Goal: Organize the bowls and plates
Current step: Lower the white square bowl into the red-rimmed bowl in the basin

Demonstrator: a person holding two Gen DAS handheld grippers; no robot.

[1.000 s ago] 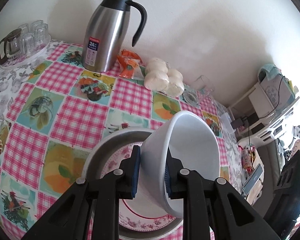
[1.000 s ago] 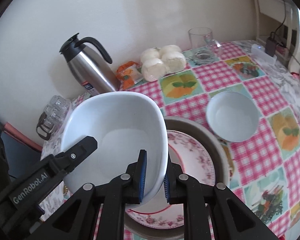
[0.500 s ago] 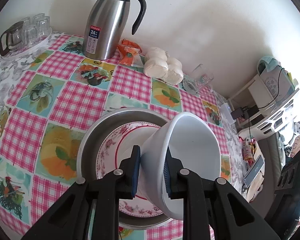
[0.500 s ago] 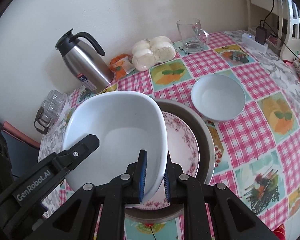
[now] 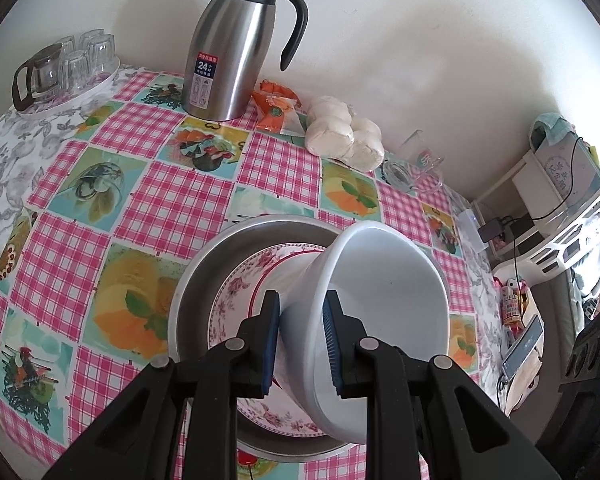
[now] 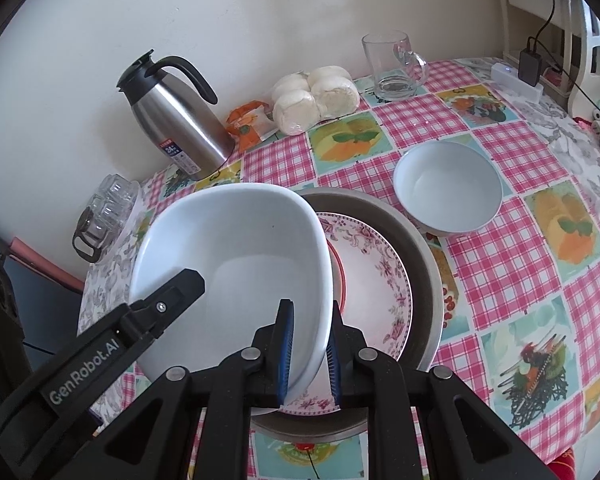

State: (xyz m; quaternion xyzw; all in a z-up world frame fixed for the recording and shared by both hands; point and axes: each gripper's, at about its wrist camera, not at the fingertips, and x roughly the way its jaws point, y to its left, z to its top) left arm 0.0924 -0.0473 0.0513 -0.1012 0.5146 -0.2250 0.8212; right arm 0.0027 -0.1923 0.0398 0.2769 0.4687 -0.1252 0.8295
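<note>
My left gripper (image 5: 301, 340) and right gripper (image 6: 309, 350) each clamp the large white bowl (image 6: 236, 264) by its rim. I hold it tilted above the floral plate (image 6: 374, 292) in the metal pan (image 6: 420, 248).

The left gripper (image 5: 300, 340) and right gripper (image 6: 309, 354) both angle steeply downward, jaws clamped on opposite rims of one bowl (image 6: 236, 264).

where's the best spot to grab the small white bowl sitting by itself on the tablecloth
Grip the small white bowl by its rim, one finger inside and one outside the thin wall. It sits upright and open, so come down from above. The near right rim looks clearest: the metal basin crowds its left edge, and the glass mug stands behind it.
</note>
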